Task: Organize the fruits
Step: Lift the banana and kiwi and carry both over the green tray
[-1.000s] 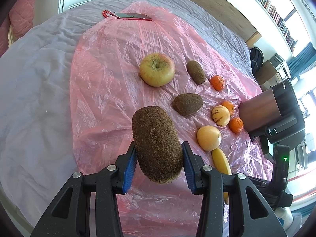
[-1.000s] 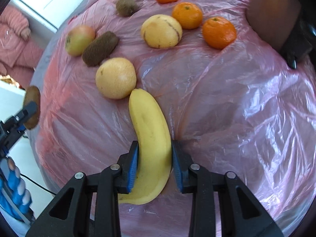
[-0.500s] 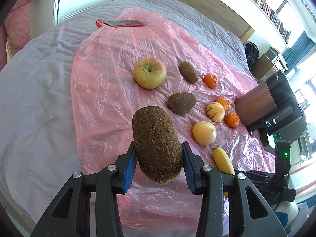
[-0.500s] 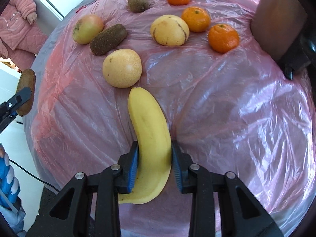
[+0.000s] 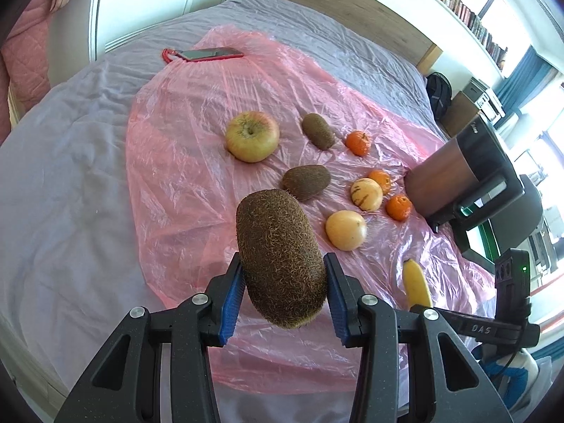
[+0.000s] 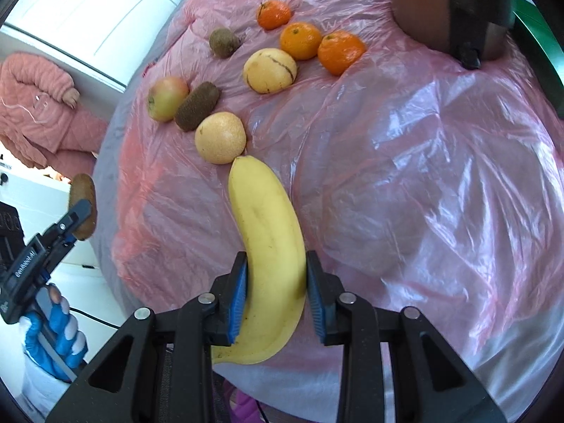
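Observation:
My left gripper (image 5: 283,292) is shut on a large brown kiwi (image 5: 280,257) and holds it above the near edge of the pink plastic sheet (image 5: 183,162). My right gripper (image 6: 276,298) is shut on a yellow banana (image 6: 269,243), also seen in the left wrist view (image 5: 416,283). On the sheet lie an apple (image 5: 252,135), two more kiwis (image 5: 306,181) (image 5: 318,130), a pale round fruit (image 5: 345,230), a striped yellow fruit (image 5: 366,194) and three mandarins (image 5: 357,142) (image 5: 380,179) (image 5: 399,207).
The sheet covers a grey bedspread (image 5: 63,183). A copper and black appliance (image 5: 465,176) stands at the sheet's right edge. A red phone (image 5: 208,53) lies at the far end. A person in pink (image 6: 38,105) is beside the bed.
Both grippers have pulled back and up from the sheet, each still holding its fruit. The fruits on the sheet have not moved.

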The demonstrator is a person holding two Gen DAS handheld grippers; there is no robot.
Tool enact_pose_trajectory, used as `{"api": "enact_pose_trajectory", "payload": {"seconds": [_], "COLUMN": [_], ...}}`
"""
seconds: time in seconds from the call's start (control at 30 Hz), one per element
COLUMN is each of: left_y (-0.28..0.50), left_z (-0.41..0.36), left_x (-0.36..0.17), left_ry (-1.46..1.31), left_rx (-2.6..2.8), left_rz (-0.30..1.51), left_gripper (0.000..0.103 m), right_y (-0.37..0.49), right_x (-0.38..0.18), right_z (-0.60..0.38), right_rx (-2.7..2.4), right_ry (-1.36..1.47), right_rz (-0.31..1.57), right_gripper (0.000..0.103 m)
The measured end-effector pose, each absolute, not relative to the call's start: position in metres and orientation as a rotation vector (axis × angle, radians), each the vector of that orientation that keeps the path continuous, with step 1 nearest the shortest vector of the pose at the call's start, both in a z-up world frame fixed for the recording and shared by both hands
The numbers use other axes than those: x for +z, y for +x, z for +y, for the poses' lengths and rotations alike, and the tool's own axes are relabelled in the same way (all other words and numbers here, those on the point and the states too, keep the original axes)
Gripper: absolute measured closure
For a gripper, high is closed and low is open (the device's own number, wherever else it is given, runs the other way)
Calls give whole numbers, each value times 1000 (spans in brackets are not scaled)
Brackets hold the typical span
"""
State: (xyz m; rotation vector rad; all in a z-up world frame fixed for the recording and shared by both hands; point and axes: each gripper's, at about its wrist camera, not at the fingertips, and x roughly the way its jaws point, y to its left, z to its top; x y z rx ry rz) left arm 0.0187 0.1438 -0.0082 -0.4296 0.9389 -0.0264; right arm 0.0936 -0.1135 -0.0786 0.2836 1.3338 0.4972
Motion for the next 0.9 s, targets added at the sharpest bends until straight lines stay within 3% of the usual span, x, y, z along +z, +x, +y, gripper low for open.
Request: {"api": "enact_pose_trajectory", "payload": {"seconds": [0.4, 0.9], "left_y": [14, 48], "left_z": [90, -67], "left_x": [20, 56], "left_ry": [-328, -232], "left_rx": [-142, -503], "left_rz": [916, 945], "left_gripper": [65, 65], "right_y": [71, 50], "right_x": [-52, -26], "right_z": [-166, -304], "right_rx": [455, 284], "right_ry": [493, 668], "right_rz": [1189, 1028], "right_gripper": [76, 76]}}
